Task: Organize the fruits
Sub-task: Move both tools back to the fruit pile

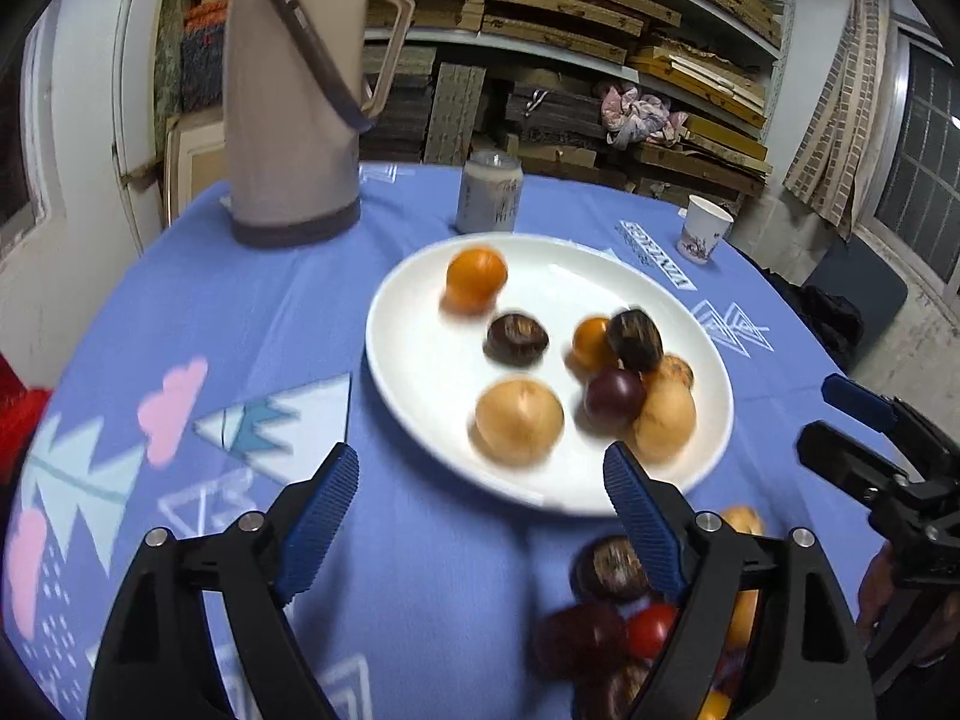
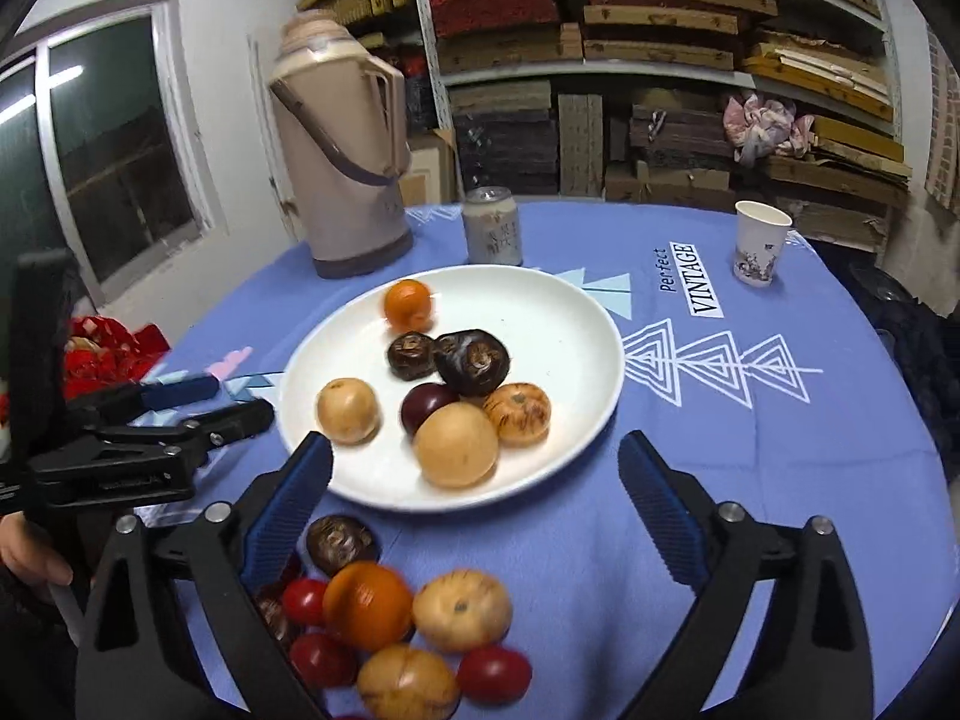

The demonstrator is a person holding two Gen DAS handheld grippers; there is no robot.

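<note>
Left gripper (image 1: 474, 498) and right gripper (image 2: 474, 480) both spread, empty. White plate (image 2: 588, 312) just ahead holds seven fruits; loose fruit pile (image 2: 414, 630) beside its near rim. Blue patterned tablecloth (image 2: 750, 450): thermos (image 2: 342, 162), can (image 2: 492, 228), paper cup (image 2: 759, 243). Stacked shelves (image 2: 660, 66) behind.

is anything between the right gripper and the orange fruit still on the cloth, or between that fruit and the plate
Nothing visible blocks the open right gripper from the orange fruit. A dark brown fruit lies between it and the white plate, so lift over it.
</note>
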